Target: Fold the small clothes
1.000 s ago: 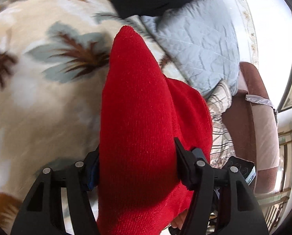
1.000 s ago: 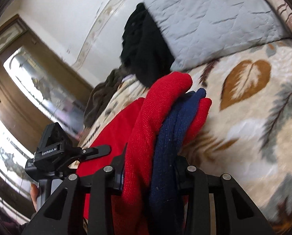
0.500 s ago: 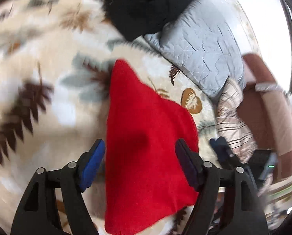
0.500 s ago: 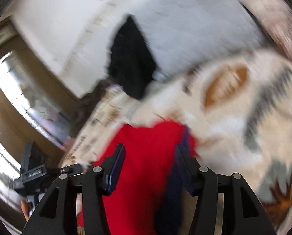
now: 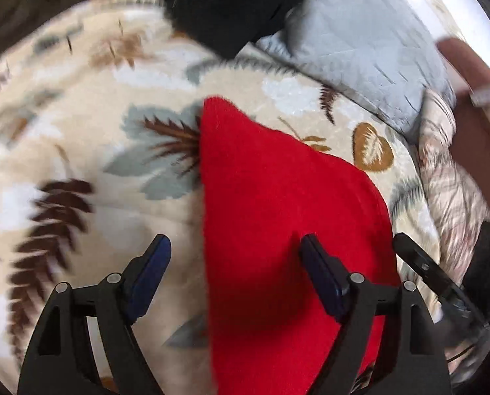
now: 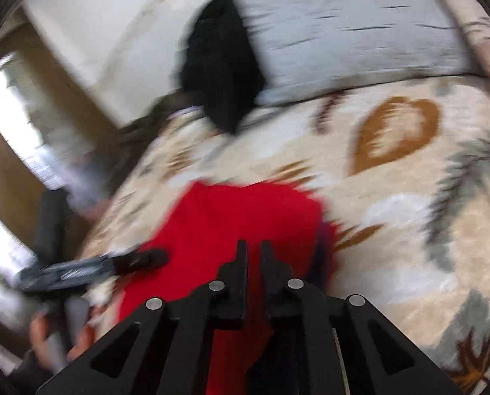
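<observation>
Left gripper (image 5: 231,256): released, jaws spread wide, nothing held, hovering tilted down over the leaf-print blanket (image 5: 80,151). Red knit garment (image 5: 277,204): lying flat on the blanket, reaching under this gripper's inner finger. Judged soft, light, limp; best pinched at an edge or corner. Right gripper (image 6: 253,256): jaws nearly together, empty, poised above the garment's near edge.

Left gripper (image 5: 231,256) jaws spread wide, blue-padded fingers (image 5: 152,260) apart, nothing between them, pointing toward 12 o'clock. Right gripper (image 6: 253,256) fingers nearly together, narrow slit between, empty, also aimed 12 o'clock. Bare hand (image 6: 52,339) at 8 o'clock in right wrist view, wrapped around left gripper's handle; view blurred.
</observation>
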`<state>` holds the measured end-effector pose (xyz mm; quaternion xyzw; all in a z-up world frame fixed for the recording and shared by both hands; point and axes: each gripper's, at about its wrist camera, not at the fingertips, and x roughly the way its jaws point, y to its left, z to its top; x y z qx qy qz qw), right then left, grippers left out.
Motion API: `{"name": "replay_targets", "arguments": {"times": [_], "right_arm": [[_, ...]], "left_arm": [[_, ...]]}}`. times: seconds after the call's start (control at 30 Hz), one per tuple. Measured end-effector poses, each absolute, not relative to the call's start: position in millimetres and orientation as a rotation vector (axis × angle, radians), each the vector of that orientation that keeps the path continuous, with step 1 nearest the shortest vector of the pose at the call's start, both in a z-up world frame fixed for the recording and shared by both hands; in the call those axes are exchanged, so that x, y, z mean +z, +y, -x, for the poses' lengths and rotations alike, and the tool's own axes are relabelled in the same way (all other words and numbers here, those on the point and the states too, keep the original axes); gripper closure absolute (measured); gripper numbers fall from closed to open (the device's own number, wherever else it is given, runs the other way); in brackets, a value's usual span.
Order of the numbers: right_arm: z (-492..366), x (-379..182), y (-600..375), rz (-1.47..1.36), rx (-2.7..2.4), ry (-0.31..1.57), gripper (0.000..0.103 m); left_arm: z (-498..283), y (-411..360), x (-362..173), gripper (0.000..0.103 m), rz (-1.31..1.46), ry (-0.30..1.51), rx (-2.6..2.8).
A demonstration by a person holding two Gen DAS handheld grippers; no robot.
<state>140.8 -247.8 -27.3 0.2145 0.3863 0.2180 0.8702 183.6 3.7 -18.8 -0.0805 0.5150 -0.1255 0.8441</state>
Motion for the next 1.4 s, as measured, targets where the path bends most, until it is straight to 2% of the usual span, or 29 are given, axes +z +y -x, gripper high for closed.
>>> {"name": "replay_targets", "arguments": {"times": [0.07, 0.1, 0.17, 0.23, 0.37, 0.53, 0.63, 0.67, 0.7, 0.73, 0.77, 0.97, 1.07, 1.4], "right_arm": [[-123.3, -21.4, -236.9, -0.350, 0.508, 0.796, 0.079], [-120.0, -23.6, -231.2, -0.305, 0.499, 0.805, 0.078], [-123.3, -42.3, -219.6, -0.212, 0.430, 0.879, 0.085], [-122.0, -47.6, -215.2, -0.185, 0.387, 0.877, 0.085], [-96.0, -22.3, -220.1, -0.222, 0.391, 0.827, 0.074], [-73.4, -56.1, -214.5, -0.168, 0.294, 0.955, 0.059], [-64.5, -45.9, -212.7, -0.171, 0.239, 0.957, 0.054], [-59.7, -37.7, -210.6, -0.146, 0.199, 0.959, 0.040], [-54.9, -32.4, -209.6, -0.114, 0.153, 0.965, 0.034], [-51.4, -29.5, -209.3, -0.090, 0.122, 0.968, 0.017], [-43.9, -25.3, -209.4, -0.047, 0.065, 0.971, 0.006], [-9.1, -15.8, -210.9, 0.048, -0.072, 0.993, 0.001], [-0.1, -19.3, -207.1, 0.117, -0.129, 1.063, 0.001], [39.1, 7.9, -207.9, 0.074, -0.142, 0.897, 0.001]], "left_arm": [[-160.6, 2.0, -16.6, 0.020, 0.105, 1.048, -0.259], [-156.5, 1.2, -19.5, 0.020, 0.098, 1.039, -0.258], [-152.9, -1.9, -29.1, 0.015, 0.098, 1.025, -0.257], [-157.1, -0.6, -29.4, 0.015, 0.115, 1.056, -0.250], [-138.3, 11.4, -7.0, 0.016, 0.136, 1.031, -0.267], [-120.3, 0.3, -45.5, 0.013, 0.059, 1.119, -0.299], [-108.8, 9.7, -35.5, 0.014, 0.104, 1.101, -0.295], [-101.9, 12.0, -28.6, 0.014, 0.080, 1.073, -0.286], [-94.9, 13.5, -23.6, 0.014, 0.046, 1.052, -0.270], [-88.3, 15.2, -19.9, 0.014, 0.013, 1.034, -0.256], [-77.8, 17.3, -16.0, 0.014, -0.024, 1.008, -0.241], [-40.6, 27.7, -16.7, 0.014, -0.114, 0.934, -0.158], [-31.9, 33.7, -18.6, 0.014, -0.105, 0.929, -0.130], [-11.8, 31.0, -19.3, 0.014, -0.136, 0.916, -0.106]]}}
